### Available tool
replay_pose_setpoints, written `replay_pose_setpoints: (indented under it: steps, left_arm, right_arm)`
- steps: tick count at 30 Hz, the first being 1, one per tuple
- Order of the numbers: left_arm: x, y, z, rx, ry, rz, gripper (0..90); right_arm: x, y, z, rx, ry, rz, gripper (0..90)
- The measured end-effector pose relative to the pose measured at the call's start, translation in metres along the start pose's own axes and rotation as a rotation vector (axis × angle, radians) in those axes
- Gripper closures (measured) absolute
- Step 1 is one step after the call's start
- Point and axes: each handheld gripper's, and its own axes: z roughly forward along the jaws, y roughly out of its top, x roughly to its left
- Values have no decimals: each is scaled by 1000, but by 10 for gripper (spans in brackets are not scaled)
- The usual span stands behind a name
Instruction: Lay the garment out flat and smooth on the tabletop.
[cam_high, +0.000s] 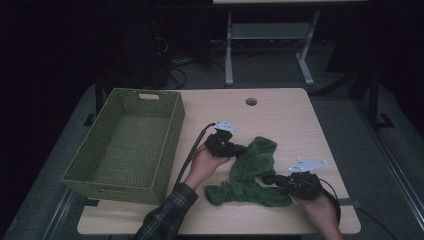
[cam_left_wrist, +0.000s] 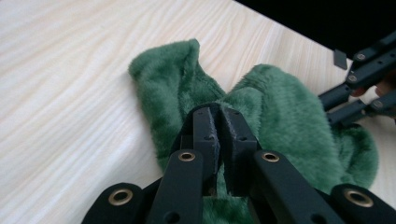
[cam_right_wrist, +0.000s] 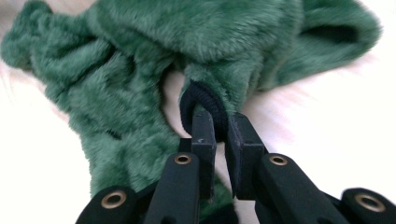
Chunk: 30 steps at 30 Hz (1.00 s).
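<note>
On table, right of the basket (cam_high: 125, 145): green garment (cam_high: 252, 172)
Left gripper (cam_high: 235, 148) pinches its far part, right gripper (cam_high: 270, 179) clamps its dark cuff (cam_right_wrist: 205, 105), near edge.

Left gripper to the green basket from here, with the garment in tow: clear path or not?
Probably yes. Bare table lies between the left gripper and the open-topped basket, but the right gripper also clamps the green garment and would have to follow or release.
</note>
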Motion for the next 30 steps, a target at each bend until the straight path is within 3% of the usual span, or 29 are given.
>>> replay_pose_setpoints:
  steps: [7, 13, 16, 23, 30]
  left_arm:
    - [-3, -10, -35, -65, 43, -45, 852]
    - [-4, -24, -57, -82, 90, -85, 852]
    - [-3, -35, -60, -66, 115, -108, 852]
    - [-2, -60, -53, 18, 136, -156, 853]
    - [1, -80, -38, 113, 152, -168, 852]
  right_arm:
    - [-8, 17, -10, -68, -18, -6, 827]
    - [-12, 34, -13, -99, -25, -30, 841]
    - [-14, 40, -8, -102, -22, -45, 844]
    - [-20, 44, 19, -46, 20, -31, 845]
    - [-25, 44, 44, 21, 49, -20, 843]
